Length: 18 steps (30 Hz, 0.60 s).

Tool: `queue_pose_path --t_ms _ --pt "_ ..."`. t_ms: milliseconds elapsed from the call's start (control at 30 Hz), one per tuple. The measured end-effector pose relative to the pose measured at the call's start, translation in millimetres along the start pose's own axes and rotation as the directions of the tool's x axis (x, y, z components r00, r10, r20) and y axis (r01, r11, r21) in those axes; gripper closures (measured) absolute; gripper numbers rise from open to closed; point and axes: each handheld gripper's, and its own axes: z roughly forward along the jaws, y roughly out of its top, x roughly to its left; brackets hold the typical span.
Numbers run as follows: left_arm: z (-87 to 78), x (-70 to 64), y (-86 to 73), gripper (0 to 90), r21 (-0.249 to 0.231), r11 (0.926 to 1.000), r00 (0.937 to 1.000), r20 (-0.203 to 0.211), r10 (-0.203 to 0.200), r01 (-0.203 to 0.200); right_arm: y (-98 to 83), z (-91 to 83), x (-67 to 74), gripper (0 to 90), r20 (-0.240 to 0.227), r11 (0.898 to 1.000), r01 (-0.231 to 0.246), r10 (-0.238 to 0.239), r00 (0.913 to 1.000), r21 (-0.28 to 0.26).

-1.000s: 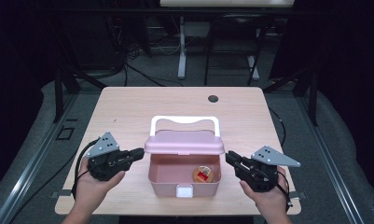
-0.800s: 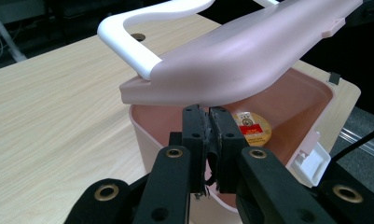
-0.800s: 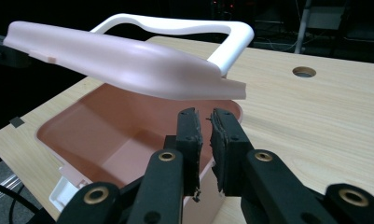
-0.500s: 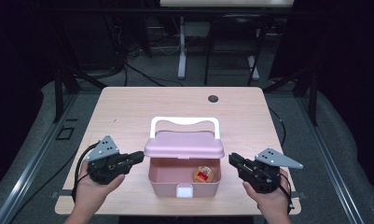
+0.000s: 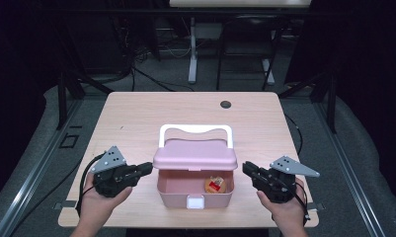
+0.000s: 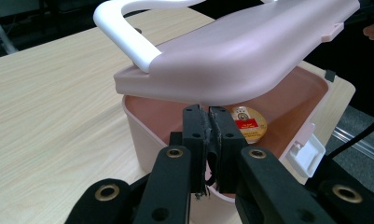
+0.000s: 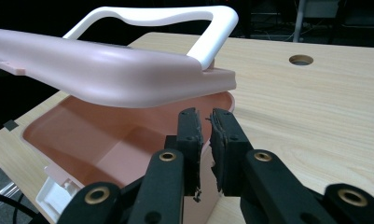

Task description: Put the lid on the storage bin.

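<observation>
Fingers of both grippers pressed nearly together, nothing between them. Left gripper (image 5: 147, 169): jaws closed, tips just beside the left wall of the pink box, pointing at it; in the left gripper view the closed pads (image 6: 211, 135) sit right at the rim, and whether they touch it I cannot tell. Right gripper (image 5: 247, 168): jaws closed to a thin slit, tips close to the box's right wall but a little clear of it; in the right gripper view its pads (image 7: 206, 140) hover by the rim corner, holding nothing.

Table (image 5: 136, 118): pale wood, a round cable hole (image 5: 225, 104) near the far edge, well apart from everything else.

Pink box (image 5: 172, 194): sits near the table's front edge, centred between the two grippers. Its lid (image 5: 194, 154) is raised on its rear hinge, tilted up and hanging over the back half of the tub, so the interior is exposed from the front. White handle (image 5: 195, 130) stands on the lid, toward the far side. White latch (image 5: 194, 202) hangs on the tub's front wall, undone.

Inside the tub: a small round yellowish item with a red label (image 5: 216, 184), lying on the floor toward the right side. From the left gripper view (image 6: 246, 123) it looks like a flat disc, lettering too small to read.

Hands grip each tool from below, at the near edge of the table.
</observation>
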Motion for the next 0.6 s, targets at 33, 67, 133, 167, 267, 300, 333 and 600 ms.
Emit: queue_pose_path --t_ms 33,67,133,167,267,300,333,600 --pt "0.0 -0.2 -0.5 85.9 0.0 1.0 1.0 0.001 -0.001 0.001 -0.8 0.9 -0.1 81.6 0.001 1.0 -0.003 0.003 1.0 0.002" --pt "0.3 -0.3 -1.1 86.0 -0.001 1.0 1.0 0.001 -0.003 0.003 -1.5 1.4 -0.6 81.6 0.005 1.0 0.001 -0.001 1.0 0.004" --pt "0.7 -0.2 -2.3 86.1 0.004 1.0 1.0 0.001 -0.004 0.004 -2.6 2.2 -1.4 81.6 0.009 1.0 0.002 -0.002 1.0 0.005" --pt "1.1 -0.1 -2.9 86.2 0.004 1.0 1.0 -0.001 -0.004 0.004 -3.0 2.5 -1.8 81.6 0.009 1.0 -0.001 0.0 1.0 0.008" --pt "1.6 -0.1 -4.5 86.2 0.001 1.0 1.0 -0.003 -0.007 0.007 -4.4 3.1 -3.7 81.6 0.014 1.0 -0.005 0.004 0.9999 0.007" --pt "1.5 -0.1 -5.0 86.3 0.001 1.0 1.0 0.001 -0.008 0.008 -4.8 3.1 -4.3 81.6 0.015 1.0 -0.004 0.004 0.9999 0.009" --pt "1.6 -0.4 -5.4 86.3 0.001 1.0 1.0 0.0 -0.008 0.008 -5.4 3.3 -5.1 81.6 0.017 1.0 -0.008 0.008 0.9998 0.01" --pt "3.0 -0.8 -8.6 86.4 0.006 0.9999 0.9999 0.0 -0.013 0.013 -7.0 3.6 -10.2 81.6 0.019 1.0 -0.027 0.027 0.9995 0.01"
